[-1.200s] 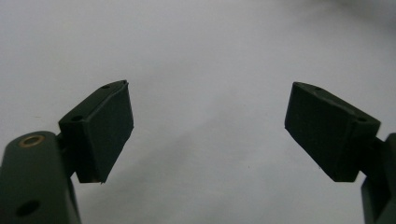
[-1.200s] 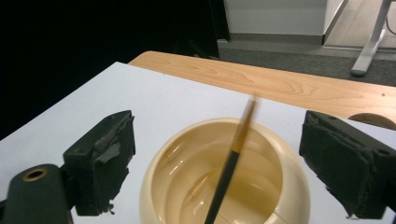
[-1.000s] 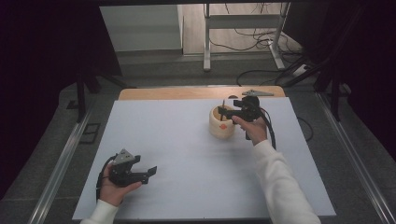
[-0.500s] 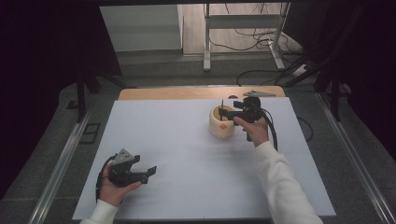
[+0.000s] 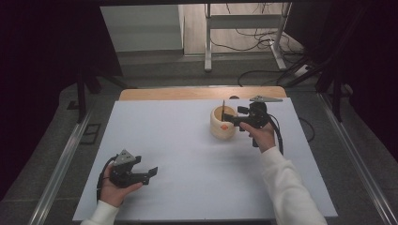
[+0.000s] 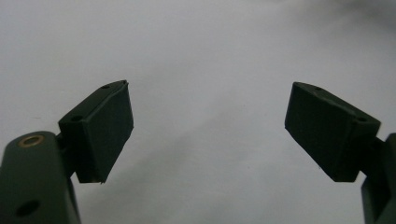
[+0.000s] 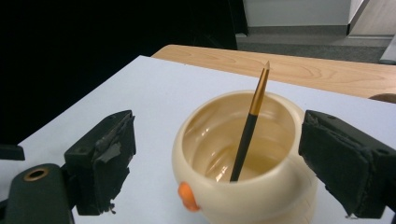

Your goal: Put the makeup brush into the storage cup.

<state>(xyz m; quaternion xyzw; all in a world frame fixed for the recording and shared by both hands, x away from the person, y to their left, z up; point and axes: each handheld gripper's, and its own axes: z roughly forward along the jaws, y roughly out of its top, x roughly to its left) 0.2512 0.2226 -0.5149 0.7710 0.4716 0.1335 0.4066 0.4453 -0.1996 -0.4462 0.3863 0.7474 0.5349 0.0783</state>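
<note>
A cream round cup with a small orange knob stands on the white table top, right of centre at the back. A black brush with a gold tip leans upright inside it. In the right gripper view the cup sits between the jaws, which stand wide apart on either side without touching it, and the brush is free. My right gripper is open at the cup's right side. My left gripper rests open near the front left, its jaws over bare table.
A strip of bare wood runs along the table's far edge. Metal rails flank the table. Cables and a desk frame lie on the floor beyond.
My right gripper has drawn back a little toward the person, while the cup and brush stayed put. The left gripper has not moved.
</note>
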